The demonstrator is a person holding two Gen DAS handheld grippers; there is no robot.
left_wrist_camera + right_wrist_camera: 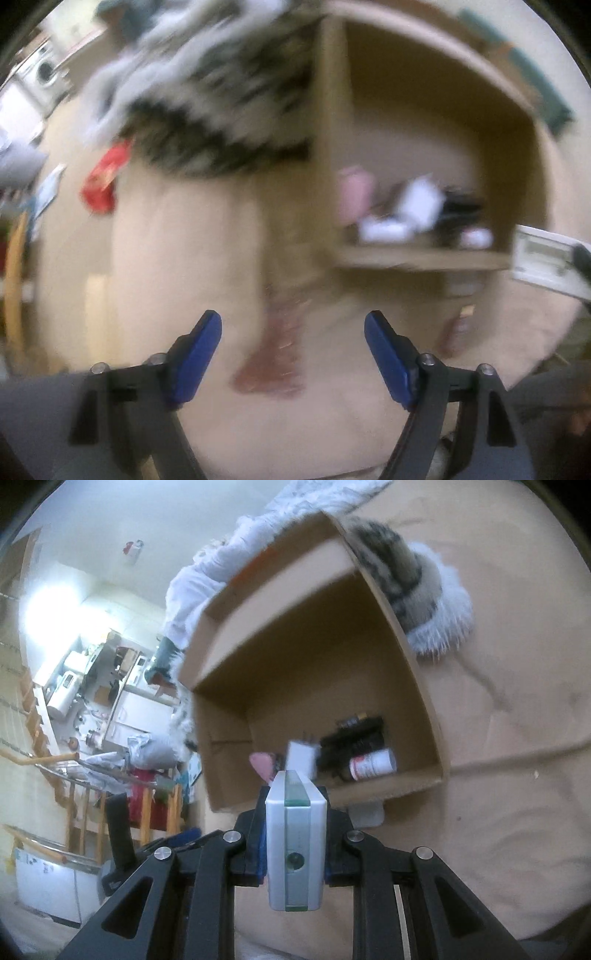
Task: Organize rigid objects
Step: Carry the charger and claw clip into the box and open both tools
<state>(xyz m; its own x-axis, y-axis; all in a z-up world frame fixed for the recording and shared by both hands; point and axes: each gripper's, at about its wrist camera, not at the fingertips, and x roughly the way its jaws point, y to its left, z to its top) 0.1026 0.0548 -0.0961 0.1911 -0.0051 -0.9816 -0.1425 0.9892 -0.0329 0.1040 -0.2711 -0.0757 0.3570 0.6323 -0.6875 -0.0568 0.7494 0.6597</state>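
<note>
In the left wrist view, your left gripper [293,354] stands wide open, its blue pads [195,360] well apart with nothing between them. It points down at a beige bed cover [177,258], over a reddish-brown blotch [275,365] on the fabric. The whole picture is smeared by blur. Up and to the right sits an open cardboard box [424,258], lying on the cover. Inside it you can make out a pink object [354,194], some white items [417,203] and something dark [460,208], but the blur hides what they are. To the left of the box lies a furry black-and-white patterned blanket [221,110]. At the right edge a white case [543,258] comes into view beside the box.

In the right wrist view, your right gripper [295,845] is clamped on that case, a white and grey case [295,845] with a green stripe, held upright between the pads just in front of the box's near wall. The cardboard box [406,686] is open towards you. At its bottom lie a white bottle with a red label [373,764] on its side, a dark bundle [354,734], a small white box [301,758] and a pink piece [262,764]. The furry blanket [424,602] rests against the box's far right side.
</note>
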